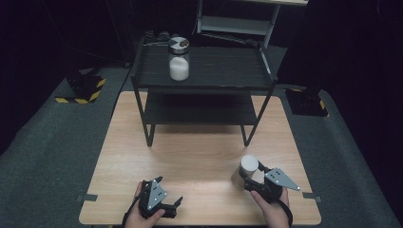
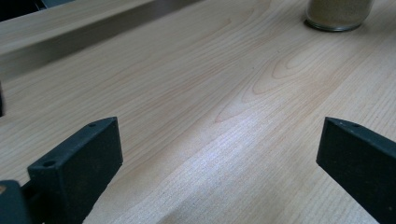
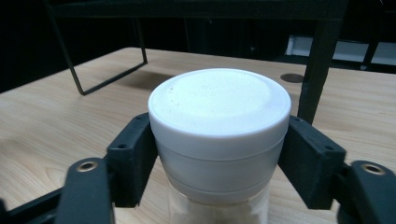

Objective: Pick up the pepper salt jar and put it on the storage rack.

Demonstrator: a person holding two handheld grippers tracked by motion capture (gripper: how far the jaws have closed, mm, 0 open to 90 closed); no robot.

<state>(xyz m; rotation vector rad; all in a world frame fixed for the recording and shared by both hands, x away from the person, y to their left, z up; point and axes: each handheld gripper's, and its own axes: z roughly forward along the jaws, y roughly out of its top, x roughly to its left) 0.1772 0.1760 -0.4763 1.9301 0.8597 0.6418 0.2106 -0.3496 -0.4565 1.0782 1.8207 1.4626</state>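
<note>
- I take the black two-tier metal shelf rack [image 1: 204,80] standing at the far half of the light wooden table [image 1: 190,156] as my reference landmark.
- The right gripper [image 1: 254,176] sits in front of the rack, off its right front leg, near the table's near edge, with the person's right hand [image 1: 268,209] behind it.
- In the right gripper view, I see both black jaws pressed against opposite sides of the white plastic lid of a clear glass jar with a pale tan powder inside [image 3: 219,135]; the jaws are clamped on the lid's side wall.
- That white-lidded jar appears in the high view [image 1: 246,170] upright on the table, in front of the rack's right front leg and well apart from it.
- The left gripper [image 1: 166,194] lies in front of the rack's left front leg, close to the table's near edge, held by the person's left hand [image 1: 140,216].
- In the left gripper view, I see its two black jaws standing wide apart over bare wood with nothing between them; the base of the white-lidded jar [image 2: 338,14] shows at the top right of that view, well apart from the jaws.
- A second clear glass jar with a dark metallic lid and white granules inside [image 1: 179,59] stands upright on the rack's top shelf, towards its left side.
- Beyond the rack I see a grey carpeted floor [image 1: 47,137] and yellow-and-black striped floor markers [image 1: 83,90] to the rack's left.
</note>
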